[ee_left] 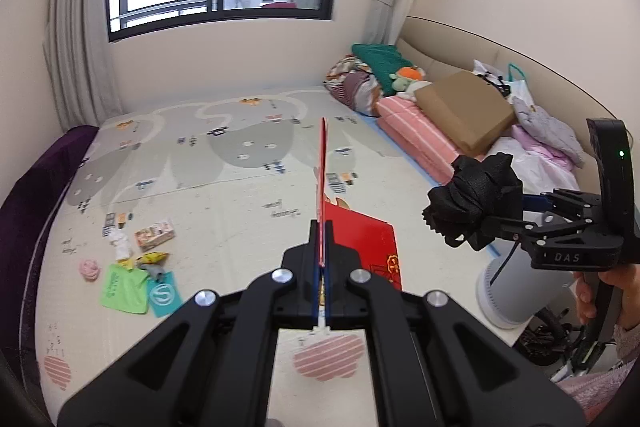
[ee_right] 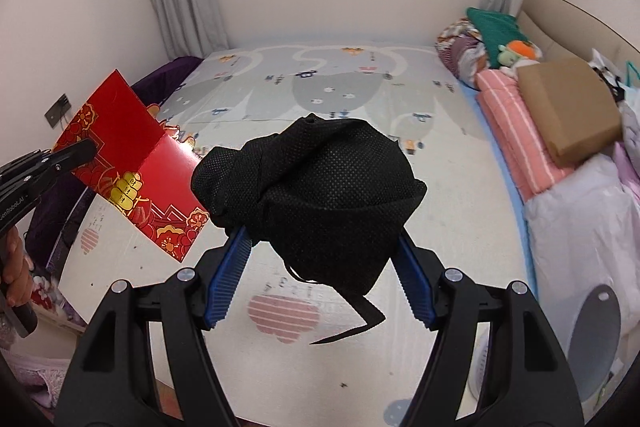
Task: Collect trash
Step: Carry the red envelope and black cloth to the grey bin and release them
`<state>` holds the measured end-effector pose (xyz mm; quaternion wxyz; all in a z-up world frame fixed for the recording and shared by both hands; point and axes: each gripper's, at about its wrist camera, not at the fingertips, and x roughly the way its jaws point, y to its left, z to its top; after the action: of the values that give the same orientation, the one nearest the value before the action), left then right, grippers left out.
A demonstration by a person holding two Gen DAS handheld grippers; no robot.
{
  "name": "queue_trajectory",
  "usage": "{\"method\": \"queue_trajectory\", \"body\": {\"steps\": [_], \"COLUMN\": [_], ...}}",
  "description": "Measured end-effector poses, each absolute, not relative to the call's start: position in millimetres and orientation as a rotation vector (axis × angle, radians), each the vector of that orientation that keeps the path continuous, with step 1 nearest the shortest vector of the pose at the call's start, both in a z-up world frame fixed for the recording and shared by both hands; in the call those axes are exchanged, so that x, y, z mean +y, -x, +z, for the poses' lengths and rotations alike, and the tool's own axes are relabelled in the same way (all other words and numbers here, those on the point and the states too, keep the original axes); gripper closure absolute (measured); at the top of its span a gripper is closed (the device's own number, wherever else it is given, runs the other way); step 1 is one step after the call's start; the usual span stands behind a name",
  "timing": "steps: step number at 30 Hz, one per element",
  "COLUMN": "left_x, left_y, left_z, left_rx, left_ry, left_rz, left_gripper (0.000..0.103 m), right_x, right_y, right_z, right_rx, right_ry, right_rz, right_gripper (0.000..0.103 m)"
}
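Through the left wrist camera, my left tongs (ee_left: 322, 247) were clamped flat on a red card (ee_left: 362, 247), held edge-on so its long side ran straight away from me. Out to the right, my right tongs (ee_left: 486, 217) carried a bunched black cloth bag (ee_left: 472, 199) at about the same height, with my hand (ee_left: 592, 291) on the handle below. The trash (ee_left: 134, 263) lay on the play mat (ee_left: 240, 187), down and well to the left of the card: a small printed box (ee_left: 154, 234), a crumpled white paper (ee_left: 120, 242), a pink ball of yarn (ee_left: 89, 268), a green packet (ee_left: 122, 289), a teal packet (ee_left: 162, 295) and a yellow wrapper (ee_left: 152, 258), all clustered close together. I judged the left tongs the nearer pair to that heap, though both were already full

Through the right wrist camera, my right tongs (ee_right: 322, 227) stood wide, their blue pads pressed against either side of the black cloth bag (ee_right: 316, 187), a loose strap hanging beneath it. The red card (ee_right: 128, 163) showed off to the left, pinched in the left tongs (ee_right: 86, 151). The trash heap fell outside this view, hidden somewhere to the left behind the card. I judged the bag would need opening before anything could go in
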<state>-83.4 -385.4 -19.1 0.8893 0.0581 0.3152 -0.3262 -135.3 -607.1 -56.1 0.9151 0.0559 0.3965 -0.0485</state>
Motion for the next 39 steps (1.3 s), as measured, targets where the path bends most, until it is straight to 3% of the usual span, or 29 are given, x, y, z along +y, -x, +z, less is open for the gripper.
{"method": "queue_trajectory", "body": {"steps": [9,17,27,33,34,36,37,39], "left_x": [-557.3,-686.6,-790.4,-815.4,-819.6,-821.1,-819.2,-819.7], "left_y": [159.0,219.5,253.9,258.2,257.3,256.1,255.3,253.9], "left_z": [-8.9,5.5,-18.8,-33.8,-35.7,-37.4,-36.9,-36.1], "left_rx": [0.601,0.554,0.584,0.624,0.634,0.644,0.64,0.641], "left_ry": [-0.164,-0.268,-0.369,-0.396,-0.396,-0.385,-0.367,-0.346], "left_rz": [-0.945,-1.23,-1.433,-1.441,-1.442,-1.435,-1.434,-1.439], "left_gripper": [0.102,0.101,0.098,0.096,0.09,0.055,0.033,0.03], "right_x": [-756.6,-829.1,-891.1,-908.7,-910.5,-913.6,-915.0,-916.7], "right_y": [279.7,368.0,435.7,443.4,443.4,440.8,439.2,435.5], "right_z": [-31.5,-22.8,-37.1,-44.0,-45.0,-47.1,-47.7,-48.5], "right_rx": [0.806,0.736,0.707,0.716,0.719,0.724,0.726,0.731], "right_ry": [-0.174,-0.301,-0.388,-0.422,-0.424,-0.43,-0.432,-0.432], "right_rz": [-0.389,-0.652,-0.787,-0.786,-0.782,-0.77,-0.764,-0.753], "right_gripper": [0.036,0.035,0.035,0.035,0.035,0.035,0.035,0.035]}}
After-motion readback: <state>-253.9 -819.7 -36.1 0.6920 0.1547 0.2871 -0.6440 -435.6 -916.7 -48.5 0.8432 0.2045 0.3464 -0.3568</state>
